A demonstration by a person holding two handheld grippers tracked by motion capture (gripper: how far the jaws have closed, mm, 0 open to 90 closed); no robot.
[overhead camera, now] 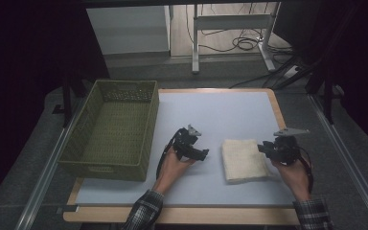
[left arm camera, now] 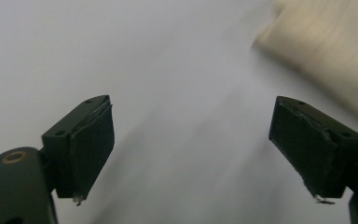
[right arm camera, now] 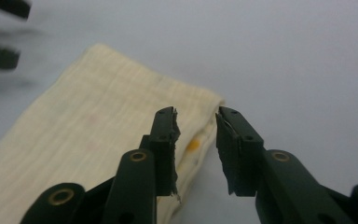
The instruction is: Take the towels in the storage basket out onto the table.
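A folded cream cloth [overhead camera: 242, 160] lies on the pale table mat [overhead camera: 215, 112], right of the middle. My left gripper [overhead camera: 205, 153] hovers just left of the cloth, jaws wide apart and empty; in the left gripper view [left arm camera: 191, 140] the cloth [left arm camera: 326, 42] shows blurred at the upper right. My right gripper [overhead camera: 262, 147] is at the cloth's right edge. In the right gripper view [right arm camera: 196, 121] its jaws stand a narrow gap apart over the cloth's [right arm camera: 88, 130] folded edge, with nothing pinched between them.
A green woven basket [overhead camera: 106, 167] stands empty at the table's left side. The table's wooden edge [overhead camera: 182, 214] runs along the front. Beyond the table are a desk frame and cables [overhead camera: 242, 43] on the floor.
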